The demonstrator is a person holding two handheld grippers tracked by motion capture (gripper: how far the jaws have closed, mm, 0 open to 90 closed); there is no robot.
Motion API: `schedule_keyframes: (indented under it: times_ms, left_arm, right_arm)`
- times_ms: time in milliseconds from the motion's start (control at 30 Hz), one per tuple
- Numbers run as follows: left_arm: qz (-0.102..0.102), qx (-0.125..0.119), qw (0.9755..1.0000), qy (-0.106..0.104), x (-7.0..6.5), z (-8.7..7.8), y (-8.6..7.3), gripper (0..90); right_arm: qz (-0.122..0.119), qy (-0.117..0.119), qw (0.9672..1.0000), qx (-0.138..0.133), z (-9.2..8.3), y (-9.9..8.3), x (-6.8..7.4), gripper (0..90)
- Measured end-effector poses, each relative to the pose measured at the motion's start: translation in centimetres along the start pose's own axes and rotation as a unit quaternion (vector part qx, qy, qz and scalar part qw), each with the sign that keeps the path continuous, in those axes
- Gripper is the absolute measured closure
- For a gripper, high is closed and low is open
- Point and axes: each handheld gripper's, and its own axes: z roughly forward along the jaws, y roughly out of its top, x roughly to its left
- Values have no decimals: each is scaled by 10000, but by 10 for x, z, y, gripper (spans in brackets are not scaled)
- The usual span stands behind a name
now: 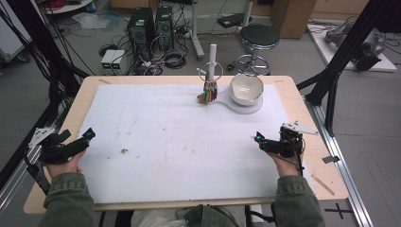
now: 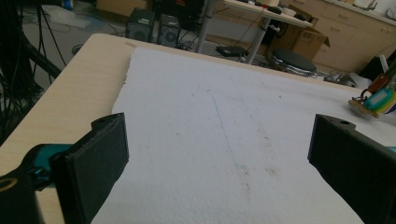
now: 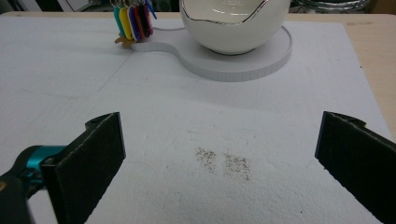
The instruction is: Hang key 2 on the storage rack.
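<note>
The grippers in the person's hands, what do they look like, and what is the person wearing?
The left gripper and the right gripper are black, each with two flat, dark, padded jaws and a teal part near the base. Each carries a pale three-cornered plate on top and trails a black cable. The person wears olive-green sleeves.

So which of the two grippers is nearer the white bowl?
The right gripper: it points up the mat toward the white bowl at the far right, while the left gripper sits across the table.

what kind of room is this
Most likely a lab or workshop, not a home: computer towers and loose cables sit on the bare floor, a stool stands behind the table, and black framing flanks it.
</note>
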Motion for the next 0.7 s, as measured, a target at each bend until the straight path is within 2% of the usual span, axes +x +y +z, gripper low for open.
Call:
schedule_keyframes:
  times_ms: [333,700]
  left_arm:
    - [-8,-3,10000,6,0,0,0,56]
    - [13,27,10000,1,1,2,0,56]
  right_arm:
    - [2,-38,10000,-51,-1,-8,1,5]
    - [28,-85,9993,-360,-6,-8,-1,5]
